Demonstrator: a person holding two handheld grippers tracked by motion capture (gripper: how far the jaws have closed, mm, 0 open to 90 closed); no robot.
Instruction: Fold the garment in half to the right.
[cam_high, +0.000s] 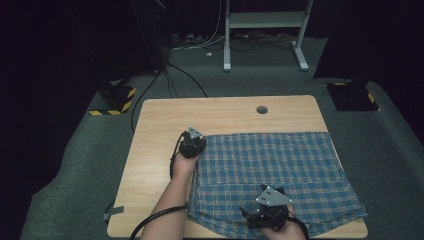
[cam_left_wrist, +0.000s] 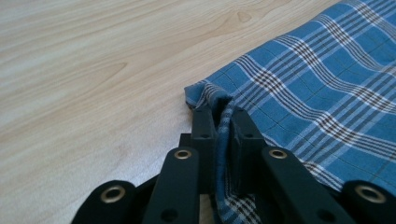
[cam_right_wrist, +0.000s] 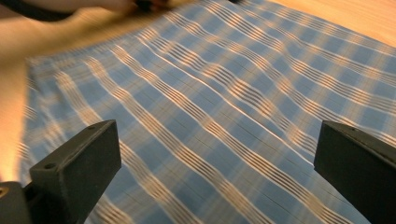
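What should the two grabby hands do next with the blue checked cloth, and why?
Probably bring the right gripper down onto the near edge of the blue plaid cloth and close it. The left gripper already pinches the cloth's far left corner on the wooden table, while the right one's fingers stand wide open above the fabric, holding nothing.
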